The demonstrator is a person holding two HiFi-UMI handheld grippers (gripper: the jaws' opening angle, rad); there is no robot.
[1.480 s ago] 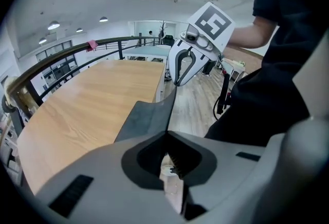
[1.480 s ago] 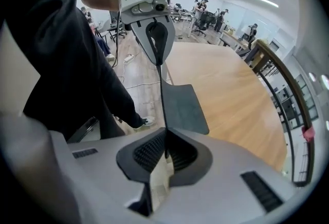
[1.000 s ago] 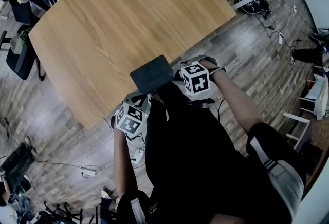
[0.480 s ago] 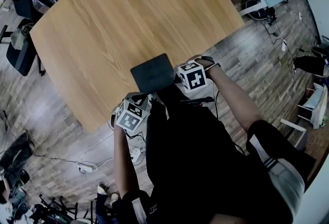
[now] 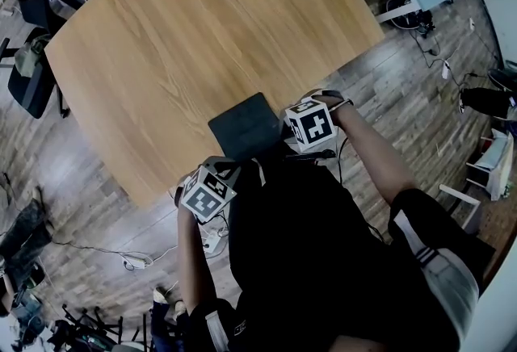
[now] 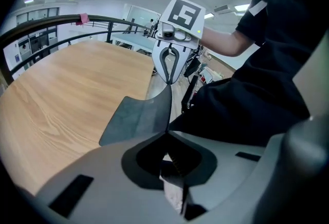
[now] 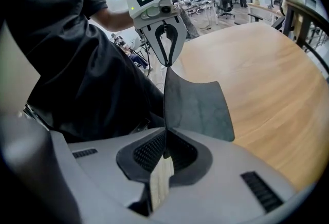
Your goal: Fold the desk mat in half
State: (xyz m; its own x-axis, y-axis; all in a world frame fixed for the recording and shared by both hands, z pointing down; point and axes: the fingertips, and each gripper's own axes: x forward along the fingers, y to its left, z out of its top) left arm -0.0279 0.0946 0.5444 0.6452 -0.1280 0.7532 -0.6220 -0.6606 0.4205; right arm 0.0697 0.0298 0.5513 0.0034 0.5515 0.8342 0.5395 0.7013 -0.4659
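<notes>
Though overhead seems unclear, hand-held grippers (image 6: pixel 168 134) (image 7: pixel 165 133) pinch mat (image 7: pixel 198 105).

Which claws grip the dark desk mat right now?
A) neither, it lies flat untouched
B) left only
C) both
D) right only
C: the left claw and the right claw are each shut on the raised near edge of the desk mat.
</notes>
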